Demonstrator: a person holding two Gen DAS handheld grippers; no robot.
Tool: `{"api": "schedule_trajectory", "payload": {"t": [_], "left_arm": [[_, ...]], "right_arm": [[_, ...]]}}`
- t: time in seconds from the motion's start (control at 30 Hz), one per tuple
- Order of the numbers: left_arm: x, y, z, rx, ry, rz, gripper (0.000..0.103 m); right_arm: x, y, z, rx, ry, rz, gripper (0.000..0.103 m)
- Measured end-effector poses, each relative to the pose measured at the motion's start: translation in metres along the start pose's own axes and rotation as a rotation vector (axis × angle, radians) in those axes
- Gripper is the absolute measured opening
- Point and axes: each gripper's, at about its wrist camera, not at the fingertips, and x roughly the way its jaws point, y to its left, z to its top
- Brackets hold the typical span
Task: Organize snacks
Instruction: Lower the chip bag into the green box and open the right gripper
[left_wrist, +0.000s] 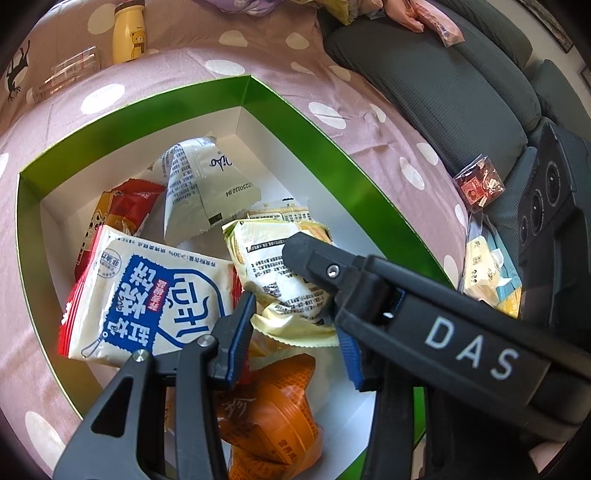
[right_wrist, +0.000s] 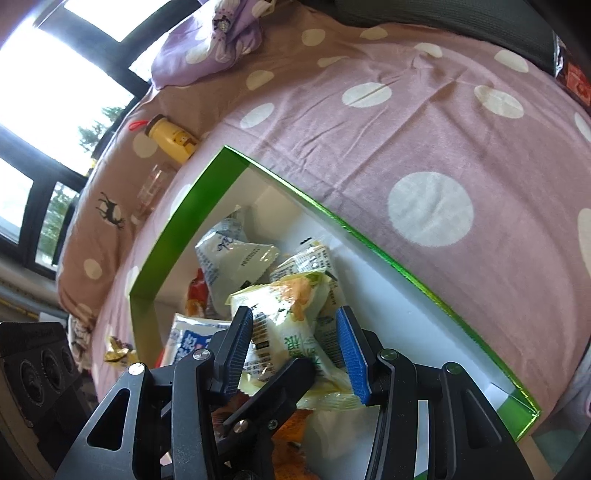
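Both your hand-held grippers hover spread apart over the glossy green box (left_wrist: 284, 107): left (left_wrist: 295, 332), right (right_wrist: 299, 354) straddling a crinkly yellow packet (right_wrist: 284, 306).

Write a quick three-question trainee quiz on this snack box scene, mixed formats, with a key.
1. True or false: the yellow bear bottle stands inside the green box.
2. Which packet sits between the right gripper pads? A orange, B pale yellow, C red.
3. Fill in: the small red packet outside the box lies on a grey ____.

Key:
1. False. It stands on the bedsheet behind the box.
2. B, the pale yellow packet.
3. Cushion: it lies on the grey cushion.
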Motion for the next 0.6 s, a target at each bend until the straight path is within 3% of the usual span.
{"api": "schedule_trajectory", "payload": {"t": [0.13, 0.6], "left_arm": [[0.0037, 0.0055, 0.0004, -0.033, 0.024, -0.030, 0.046], [0.0034, 0.0028, -0.0002, -0.031, 0.025, -0.030, 0.048]], "right_arm": [[-0.0009, -0.0010, 0.0006, 0.006, 0.001, 0.006, 0.050], [-0.0005, -0.0007, 0.0005, 0.016, -0.009, -0.030, 0.050]]}}
